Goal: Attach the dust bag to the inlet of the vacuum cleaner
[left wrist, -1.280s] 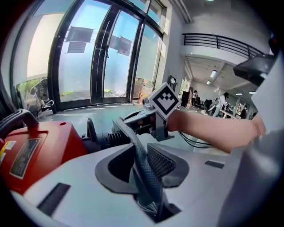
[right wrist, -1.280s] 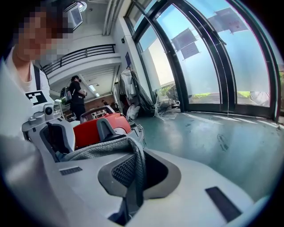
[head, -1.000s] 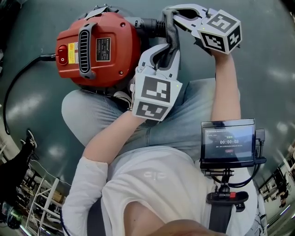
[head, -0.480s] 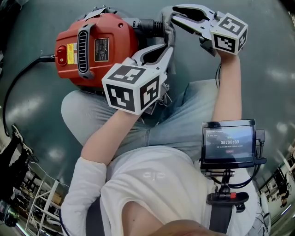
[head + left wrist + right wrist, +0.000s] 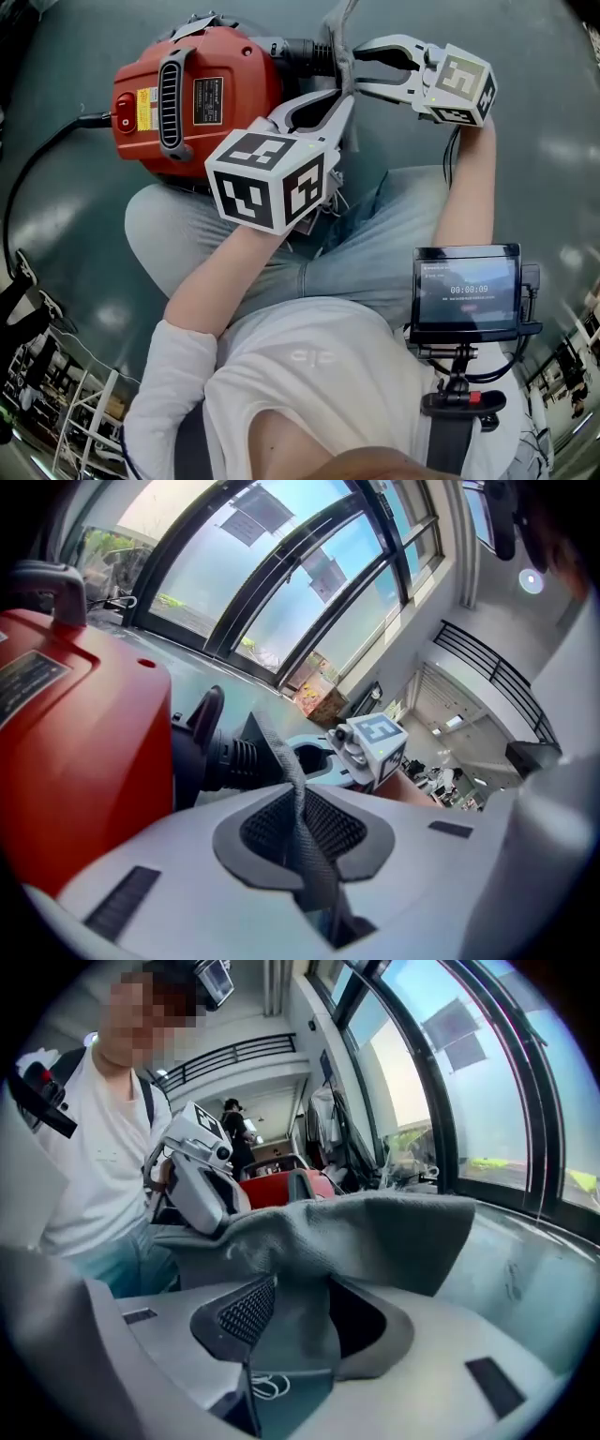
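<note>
The red vacuum cleaner (image 5: 197, 94) lies on the floor in front of the person's knees, its black ribbed inlet (image 5: 305, 52) pointing right. A grey mesh dust bag (image 5: 342, 33) hangs stretched just right of the inlet, apart from it. My left gripper (image 5: 339, 98) is shut on the lower strip of the dust bag (image 5: 302, 827), close beside the inlet (image 5: 220, 757). My right gripper (image 5: 354, 77) is shut on the upper edge of the dust bag (image 5: 375, 1232), which spreads wide ahead of its jaws. The bag's opening is hidden.
A black power cord (image 5: 37, 169) runs from the vacuum's left side across the grey floor. A small screen (image 5: 466, 291) hangs on the person's chest. Tall glass doors (image 5: 281, 583) stand beyond the vacuum, and people (image 5: 234, 1124) stand far back.
The right gripper has rolled and dropped slightly toward the left one, spreading the bag's edge wide. The left gripper has turned and moved closer to the vacuum's inlet, still holding the bag.
</note>
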